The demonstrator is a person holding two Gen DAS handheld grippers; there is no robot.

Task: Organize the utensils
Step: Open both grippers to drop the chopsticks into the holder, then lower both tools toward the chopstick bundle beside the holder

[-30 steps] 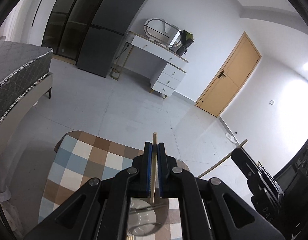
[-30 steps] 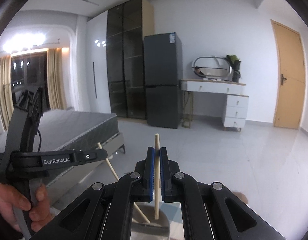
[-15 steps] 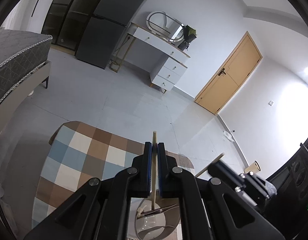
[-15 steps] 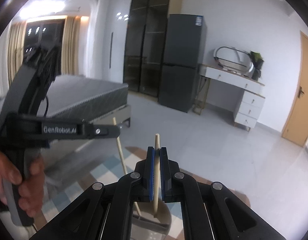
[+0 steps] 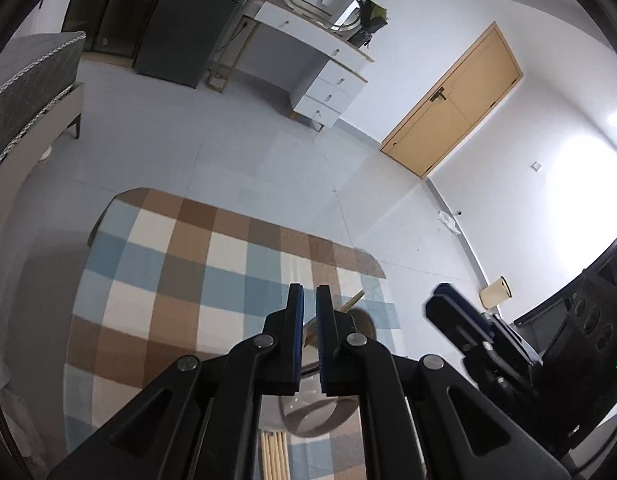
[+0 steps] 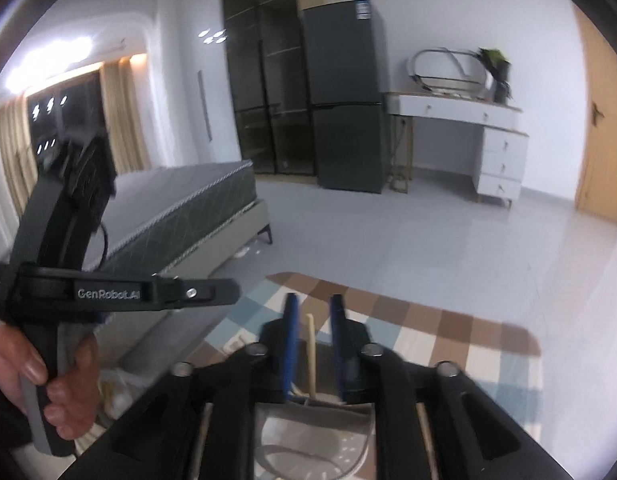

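Chopsticks (image 6: 310, 356): what changed? asks Tom.

Mei: Both released. A second ago each pair of tongs was clenched on one stick. Now the left tongs (image 5: 309, 296) stand slightly parted with nothing between the pads. The right tongs (image 6: 312, 304) are spread wide, with a stick upright between the pads and touching neither.

Tom: Meaning for the task?

Mei: My reading: both sticks have dropped into the holder, so this pair is done. Next would be fetching more.

Tom: Count, big to small.

Mei: One table (image 5: 156, 264), under a checked cloth. One grey round holder (image 5: 328, 416), near side, directly below both tongs. Two tongs. Chopsticks in the holder: one shows in each view, leaning far-right in the left view and upright in the right. Probably two in all, though I can't confirm they're separate sticks. There's something curved and metallic inside too, unidentifiable. One loose bundle (image 5: 272, 454) of pale sticks lies at the near edge, just left of the holder. Several, number not readable.
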